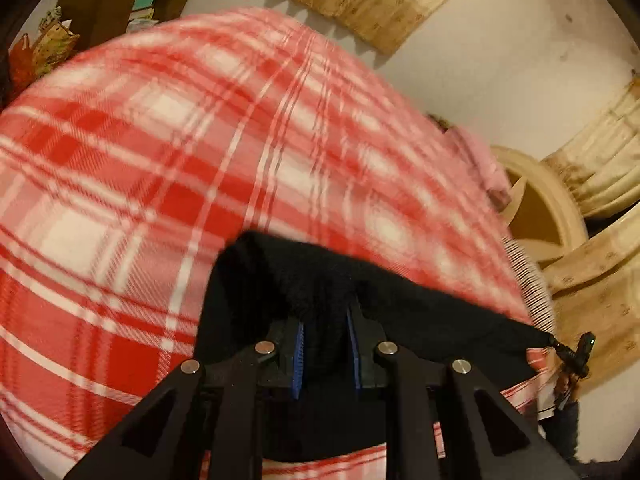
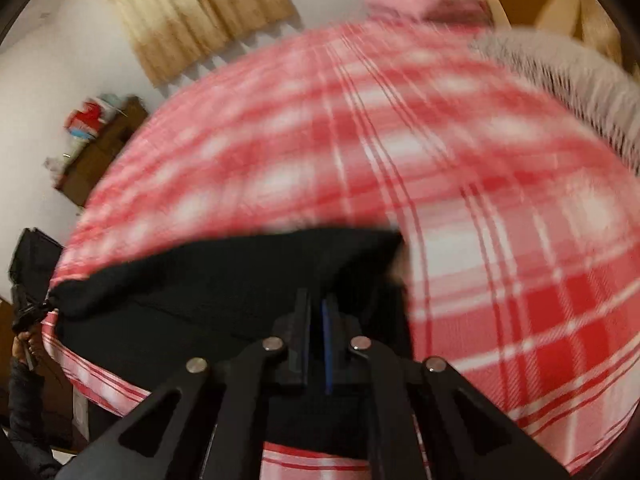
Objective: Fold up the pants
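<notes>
Basically, a red-and-white plaid fleece blanket (image 1: 160, 152) covers the whole bed, fringed at one edge. My black knit pants (image 1: 304, 276) lie at the near edge of it, stretched between both tools. My left gripper (image 1: 325, 320) clamps a bunch of the black cloth between its blue-padded fingers (image 1: 298, 354). My right gripper (image 2: 316, 312) is pinched nearly closed on the same fabric. Both views blurred.

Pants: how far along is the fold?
Done: both claws have hold. The left claw and right claw are each shut on an edge of the black fabric pants, stretched between them over the red-and-white plaid blanket. Left: no finished fold shows yet.
</notes>
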`<control>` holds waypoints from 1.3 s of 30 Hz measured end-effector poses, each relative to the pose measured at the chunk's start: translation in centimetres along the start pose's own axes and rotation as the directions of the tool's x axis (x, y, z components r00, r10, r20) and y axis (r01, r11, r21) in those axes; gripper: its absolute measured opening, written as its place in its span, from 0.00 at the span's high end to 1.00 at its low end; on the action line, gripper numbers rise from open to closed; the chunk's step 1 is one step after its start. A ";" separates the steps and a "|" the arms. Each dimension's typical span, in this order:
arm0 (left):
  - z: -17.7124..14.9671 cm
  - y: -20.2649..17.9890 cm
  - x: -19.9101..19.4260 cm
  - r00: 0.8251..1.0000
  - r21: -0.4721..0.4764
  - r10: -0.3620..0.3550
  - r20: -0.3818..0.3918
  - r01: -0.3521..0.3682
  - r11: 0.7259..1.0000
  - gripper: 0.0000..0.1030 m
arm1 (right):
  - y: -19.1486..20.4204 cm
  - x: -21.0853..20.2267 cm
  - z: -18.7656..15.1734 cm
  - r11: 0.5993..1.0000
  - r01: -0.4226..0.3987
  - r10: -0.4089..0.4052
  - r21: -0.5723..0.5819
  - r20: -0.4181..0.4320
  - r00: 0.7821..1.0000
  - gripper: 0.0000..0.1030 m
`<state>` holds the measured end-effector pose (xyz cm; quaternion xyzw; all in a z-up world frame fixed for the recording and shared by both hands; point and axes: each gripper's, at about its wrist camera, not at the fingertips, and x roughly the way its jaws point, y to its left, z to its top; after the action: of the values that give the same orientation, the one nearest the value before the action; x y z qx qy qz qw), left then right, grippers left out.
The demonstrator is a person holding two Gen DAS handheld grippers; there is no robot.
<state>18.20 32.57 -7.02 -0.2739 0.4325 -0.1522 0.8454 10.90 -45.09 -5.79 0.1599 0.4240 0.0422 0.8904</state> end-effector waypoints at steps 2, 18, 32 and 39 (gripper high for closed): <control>0.9 -0.5 -2.0 1.000 0.008 -0.007 0.025 0.007 1.000 0.83 | 1.0 -3.2 1.5 0.998 -0.062 0.064 -0.018 0.084 0.994 0.93; -3.9 5.3 -0.2 0.998 -0.083 0.029 -0.054 -0.033 0.996 0.83 | -3.8 1.5 -2.3 0.998 0.052 -0.049 0.036 -0.072 0.996 0.93; -6.6 7.1 -1.0 0.999 -0.126 -0.031 -0.014 0.029 0.992 0.83 | -4.4 1.0 -4.4 0.998 0.048 -0.045 0.035 -0.079 0.996 0.93; -6.6 5.1 -3.7 0.997 -0.067 -0.070 0.044 0.072 0.995 0.83 | -3.6 -1.6 -3.5 0.999 -0.011 0.011 0.030 -0.007 1.000 0.93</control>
<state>10.83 36.34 -10.82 -0.3213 0.4097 -0.1613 0.8384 6.96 -47.94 -7.84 0.1756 0.4267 0.0414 0.8862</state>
